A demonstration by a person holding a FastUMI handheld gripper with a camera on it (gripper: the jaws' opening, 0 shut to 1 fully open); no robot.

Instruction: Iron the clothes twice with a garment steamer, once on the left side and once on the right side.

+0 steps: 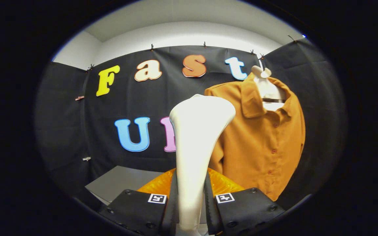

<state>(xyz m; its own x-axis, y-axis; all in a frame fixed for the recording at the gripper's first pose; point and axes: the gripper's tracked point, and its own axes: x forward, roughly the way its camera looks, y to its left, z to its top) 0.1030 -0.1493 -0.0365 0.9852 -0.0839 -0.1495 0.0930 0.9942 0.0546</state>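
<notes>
- Steamer (197, 137): white, waisted handle flaring to a broad head at the top; stands upright between the fingers of my tool (191, 209), which pinch its narrow lower handle from both sides.
- Shirt (267, 141): mustard-orange, collared, buttoned down the front; hangs on a pale hanger (265, 86) beyond the fingers and to the right of the steamer head, apart from it. I judge no pass begun on either side.
- Risk, grip: the handle is smooth and tapered, and I hold it low. I expect the heavy head could tip or twist between the fingers once it presses on cloth.
- Risk, garment: the shirt hangs free from one hook, so a push could swing it away or turn it, and the stroke would miss the side intended.
- Risk, snag: collar and button row could catch the head on a downward stroke.
- Orange item (220, 183): glossy, rippled, just ahead of the fingers, behind the handle; what it is I cannot tell.
- Counter (120, 182): grey, flat, low to the left.
- Room: black cloth wall (64, 131) clipped along its top edge, white wall and ceiling above.
</notes>
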